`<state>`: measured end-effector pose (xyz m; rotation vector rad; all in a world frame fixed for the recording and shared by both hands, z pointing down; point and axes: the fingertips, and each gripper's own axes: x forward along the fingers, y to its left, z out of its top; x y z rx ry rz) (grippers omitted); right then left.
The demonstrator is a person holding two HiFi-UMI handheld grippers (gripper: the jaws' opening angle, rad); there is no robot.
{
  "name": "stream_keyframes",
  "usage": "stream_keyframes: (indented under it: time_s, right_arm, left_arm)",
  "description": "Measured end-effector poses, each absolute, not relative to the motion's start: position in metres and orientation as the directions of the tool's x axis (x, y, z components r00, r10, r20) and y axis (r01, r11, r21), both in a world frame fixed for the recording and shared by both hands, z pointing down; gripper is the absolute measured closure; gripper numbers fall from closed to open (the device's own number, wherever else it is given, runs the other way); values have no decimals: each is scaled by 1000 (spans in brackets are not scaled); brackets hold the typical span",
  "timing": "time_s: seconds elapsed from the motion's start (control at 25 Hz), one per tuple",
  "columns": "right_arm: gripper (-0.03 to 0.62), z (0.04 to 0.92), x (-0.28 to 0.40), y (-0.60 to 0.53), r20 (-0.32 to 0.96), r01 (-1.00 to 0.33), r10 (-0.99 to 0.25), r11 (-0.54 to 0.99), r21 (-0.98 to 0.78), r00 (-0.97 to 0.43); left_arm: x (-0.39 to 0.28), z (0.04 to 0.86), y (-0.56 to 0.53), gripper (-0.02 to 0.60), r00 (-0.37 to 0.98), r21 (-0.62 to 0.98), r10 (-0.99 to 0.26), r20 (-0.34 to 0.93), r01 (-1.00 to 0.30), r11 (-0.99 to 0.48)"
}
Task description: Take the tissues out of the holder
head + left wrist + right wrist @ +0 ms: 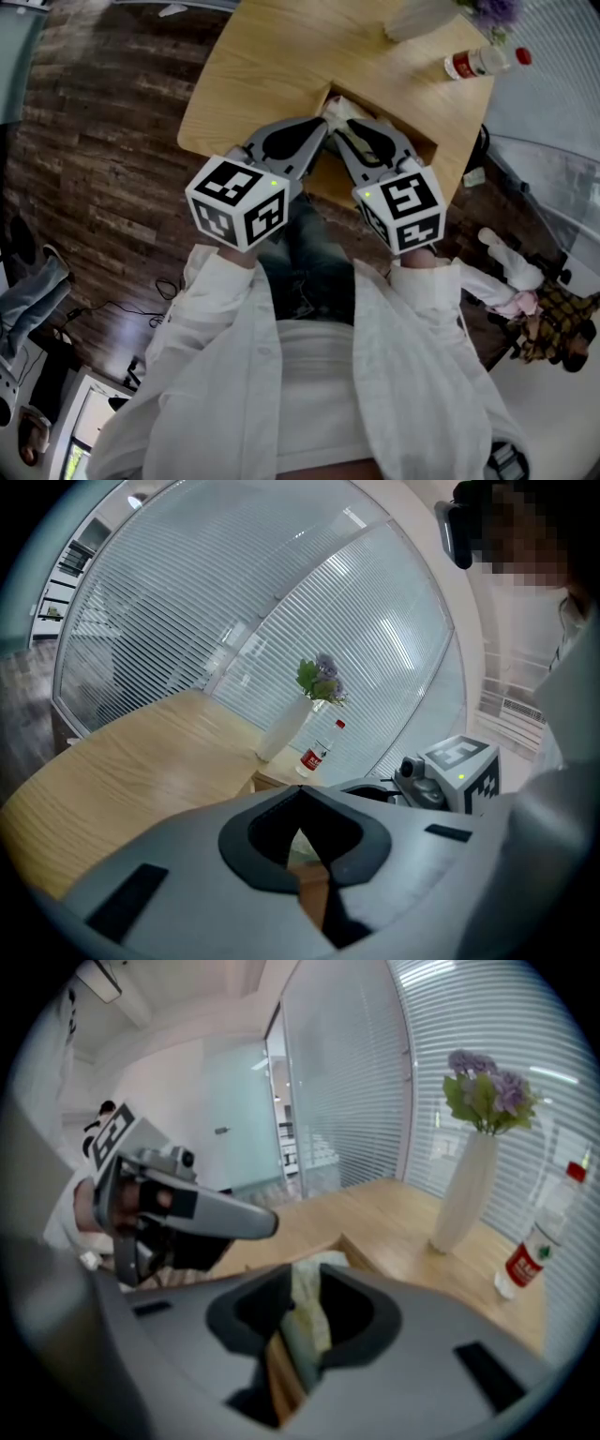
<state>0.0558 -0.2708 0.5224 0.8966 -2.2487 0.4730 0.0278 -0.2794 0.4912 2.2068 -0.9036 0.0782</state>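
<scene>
While poised over the near edge of the tabletop (281, 66), right tool (302, 1283) clamped on tissues (307, 1309) rising from the wooden holder (424, 148), left tool (300, 794) just beside on the left, jaws together

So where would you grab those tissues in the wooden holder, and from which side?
Pinch the loose tuft of the tissues that pokes up above the wooden holder, coming down from above on the person's side. The holder's walls likely block a sideways reach, and the thin soft tuft fits between a claw's tips. The right claw looks closed on just that part.
</scene>
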Motion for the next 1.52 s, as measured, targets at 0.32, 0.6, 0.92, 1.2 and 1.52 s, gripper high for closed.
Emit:
stream_keyframes:
  time_s: [0.32,0.6,0.92,1.2,1.52]
  right_arm:
    - [499,522,54,-271,697,-702,-463,707,-82,-547]
    - [503,522,52,-270,704,-685,-460,727,-51,-541]
    - [568,519,53,-266,700,-675,-456,736,-51,-550]
    - [580,514,56,-265,680,-687,-452,719,-105,-577]
    - [582,496,68,-268,638,-718,-490,681,-146,-595]
  left_arm:
    - [29,488,-278,572,755,618,-579,307,-621,-482]
    - [29,486,-276,572,756,614,-578,307,-621,-487]
    - [29,481,-276,572,759,617,-579,298,-616,-490]
    - [33,477,-278,572,767,613,-570,293,-609,-503]
    - [31,478,-281,574,768,604,-560,312,-615,-507]
